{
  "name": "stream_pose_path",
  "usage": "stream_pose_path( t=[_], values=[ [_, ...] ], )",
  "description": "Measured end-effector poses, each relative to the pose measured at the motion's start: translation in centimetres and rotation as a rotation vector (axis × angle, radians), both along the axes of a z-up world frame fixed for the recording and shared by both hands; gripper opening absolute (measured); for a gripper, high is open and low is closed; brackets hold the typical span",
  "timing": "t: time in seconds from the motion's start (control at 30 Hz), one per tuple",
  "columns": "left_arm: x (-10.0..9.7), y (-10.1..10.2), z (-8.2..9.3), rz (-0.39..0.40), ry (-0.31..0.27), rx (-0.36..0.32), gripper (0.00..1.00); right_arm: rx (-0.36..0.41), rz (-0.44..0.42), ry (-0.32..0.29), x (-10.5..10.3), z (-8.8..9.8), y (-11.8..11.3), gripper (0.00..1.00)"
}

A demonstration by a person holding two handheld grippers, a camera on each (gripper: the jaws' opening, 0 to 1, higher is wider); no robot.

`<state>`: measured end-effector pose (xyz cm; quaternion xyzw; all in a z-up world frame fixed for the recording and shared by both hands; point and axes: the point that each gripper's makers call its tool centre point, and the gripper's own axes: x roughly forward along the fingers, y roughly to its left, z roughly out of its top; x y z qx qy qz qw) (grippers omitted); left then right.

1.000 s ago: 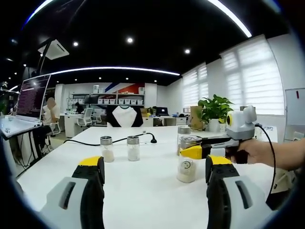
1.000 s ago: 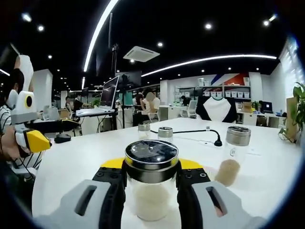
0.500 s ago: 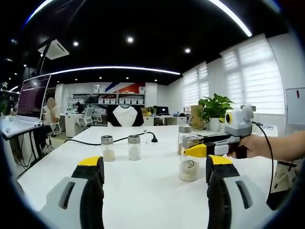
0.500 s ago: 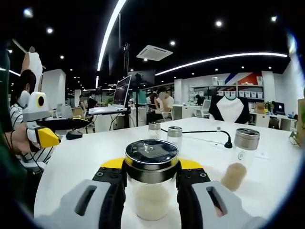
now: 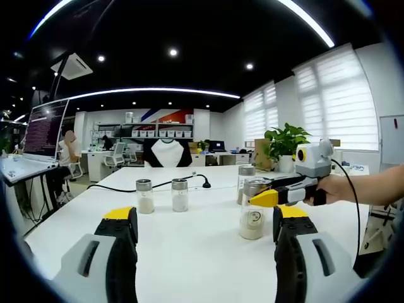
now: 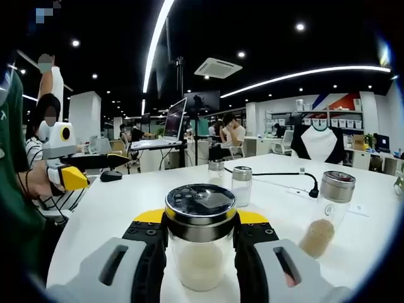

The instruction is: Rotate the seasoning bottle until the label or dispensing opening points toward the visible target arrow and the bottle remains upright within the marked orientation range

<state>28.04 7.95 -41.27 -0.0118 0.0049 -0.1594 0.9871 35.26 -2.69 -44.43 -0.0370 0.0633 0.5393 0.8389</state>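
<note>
In the left gripper view, a laptop (image 5: pixel 39 129) stands at about nine o'clock beyond the edge of the white counter (image 5: pixel 189 233), and the left hand-held gripper (image 5: pixel 205 221) rises from six o'clock with its yellow-tipped jaws spread wide and nothing between them. Two small shakers (image 5: pixel 162 196) stand side by side on the counter just left of centre, a black cable (image 5: pixel 151 185) running behind them. Toward three o'clock the right hand-held gripper (image 5: pixel 268 197) comes in from the right, held by a hand (image 5: pixel 338 188), with the seasoning bottle (image 5: pixel 253 209) upright on the counter in its grip; another jar (image 5: pixel 245 178) stands just behind it, and a potted plant (image 5: pixel 284 144) sits beyond. In the right gripper view, the left hand-held gripper (image 6: pixel 69 177) shows at nine o'clock beside a green sleeve (image 6: pixel 16 189). At six o'clock the right hand-held gripper's (image 6: pixel 201 237) jaws are closed against both sides of the seasoning bottle (image 6: pixel 201 243), a glass jar with a dark metal lid and pale powder inside, standing upright. The two small shakers (image 6: pixel 230 183) lie past it near the centre, and a third jar (image 6: pixel 328 211) with brownish contents stands at three o'clock.
</note>
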Motion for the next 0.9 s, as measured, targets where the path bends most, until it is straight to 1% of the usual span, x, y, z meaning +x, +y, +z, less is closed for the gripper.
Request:
stream_pose_path(
  t=[0.1,0.3,0.53,0.6,0.67,0.7,0.73,0.8,0.83,0.9],
  values=[
    [0.0,-0.2,-0.1,-0.007,0.005,0.001,0.93,0.006,0.039,0.005,-0.1,0.0,0.0,0.39],
    [0.1,-0.1,-0.1,-0.004,0.007,-0.006,0.93,0.019,0.068,0.006,-0.3,0.1,0.1,0.39],
    [0.2,0.1,-0.2,0.002,0.012,-0.004,0.93,0.009,0.090,0.002,-0.3,0.1,0.2,0.39],
    [0.2,0.1,-0.2,0.002,0.011,-0.006,0.93,0.007,0.078,0.001,-0.4,0.1,0.3,0.39],
    [0.2,0.2,-0.3,0.004,0.014,-0.007,0.93,-0.011,0.045,0.013,-0.2,-0.1,0.1,0.41],
    [0.2,0.3,-0.3,0.006,0.016,-0.007,0.93,-0.022,0.024,0.015,0.1,-0.3,0.0,0.44],
    [0.2,0.3,-0.4,0.007,0.016,-0.007,0.93,-0.026,-0.003,0.021,0.3,-0.5,-0.3,0.49],
    [0.2,0.4,-0.4,0.011,0.019,-0.011,0.93,0.018,-0.057,0.083,0.6,-0.6,-0.7,0.55],
    [0.2,0.5,-0.4,0.013,0.019,-0.013,0.93,0.021,-0.065,0.093,0.5,-0.7,-0.8,0.56],
    [0.3,0.5,-0.5,0.014,0.021,-0.012,0.93,0.024,-0.096,0.094,0.4,-0.8,-1.2,0.56]
  ],
)
